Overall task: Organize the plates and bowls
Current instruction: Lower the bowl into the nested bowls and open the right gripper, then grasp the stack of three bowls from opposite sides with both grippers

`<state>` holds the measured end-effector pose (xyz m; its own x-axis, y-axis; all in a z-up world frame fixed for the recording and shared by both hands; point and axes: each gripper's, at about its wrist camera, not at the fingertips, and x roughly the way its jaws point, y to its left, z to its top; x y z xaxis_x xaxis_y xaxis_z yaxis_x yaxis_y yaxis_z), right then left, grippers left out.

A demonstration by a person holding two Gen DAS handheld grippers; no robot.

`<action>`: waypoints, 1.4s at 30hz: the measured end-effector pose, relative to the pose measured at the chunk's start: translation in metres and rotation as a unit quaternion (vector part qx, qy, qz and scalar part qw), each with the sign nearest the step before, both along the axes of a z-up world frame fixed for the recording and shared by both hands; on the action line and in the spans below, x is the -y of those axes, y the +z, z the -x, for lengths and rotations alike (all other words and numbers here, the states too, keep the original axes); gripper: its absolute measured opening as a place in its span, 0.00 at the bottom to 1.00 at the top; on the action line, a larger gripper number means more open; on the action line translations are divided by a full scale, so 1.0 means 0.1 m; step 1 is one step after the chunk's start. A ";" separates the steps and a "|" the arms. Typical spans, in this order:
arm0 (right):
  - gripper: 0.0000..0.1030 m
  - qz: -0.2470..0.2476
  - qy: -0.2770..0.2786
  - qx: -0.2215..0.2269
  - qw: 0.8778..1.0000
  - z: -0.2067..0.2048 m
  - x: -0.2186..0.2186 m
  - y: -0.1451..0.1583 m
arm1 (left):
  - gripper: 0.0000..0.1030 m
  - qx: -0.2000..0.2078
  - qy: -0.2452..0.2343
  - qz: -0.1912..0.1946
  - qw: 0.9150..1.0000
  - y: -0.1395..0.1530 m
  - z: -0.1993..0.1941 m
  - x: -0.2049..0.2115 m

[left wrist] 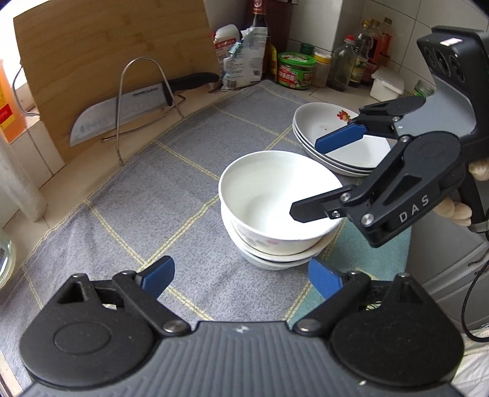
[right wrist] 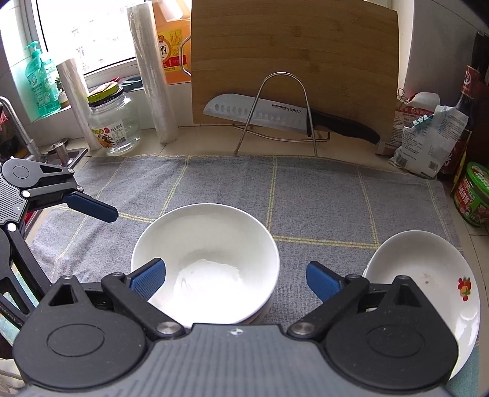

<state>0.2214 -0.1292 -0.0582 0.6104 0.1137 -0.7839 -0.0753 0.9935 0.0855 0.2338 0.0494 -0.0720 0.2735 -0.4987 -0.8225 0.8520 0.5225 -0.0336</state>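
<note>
Both grippers, left and right, gape wide and empty over the stacked bowls on the checked cloth, plates piled just beside them, so the sorting looks about finished.

White bowls nested upright on checked cloth, stacked plates beside

The lower bowls in the stack are mostly hidden beneath the top bowl. The stacked plates are partly covered by the right gripper's body. The condiment bottle is cut off by the frame edge; jar labels are unreadable.
</note>
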 end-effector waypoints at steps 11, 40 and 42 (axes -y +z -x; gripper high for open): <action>0.98 0.031 -0.020 0.010 0.999 0.09 -0.18 -0.03 | 0.96 0.082 0.065 0.027 0.994 0.07 0.13 -0.23; 1.00 0.056 0.239 -0.009 0.969 0.16 0.25 -0.66 | 0.97 0.053 0.010 -0.034 0.998 -0.57 0.19 0.31; 1.00 0.062 0.240 -0.019 0.969 0.11 0.23 -0.70 | 0.97 0.049 -0.015 -0.030 0.998 -0.58 0.18 0.34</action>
<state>0.2105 -0.1523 -0.1287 0.4819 0.2808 -0.8300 -0.5296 0.8480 -0.0205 0.2162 0.0158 -0.1303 0.3392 -0.4584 -0.8215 0.8651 0.4950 0.0810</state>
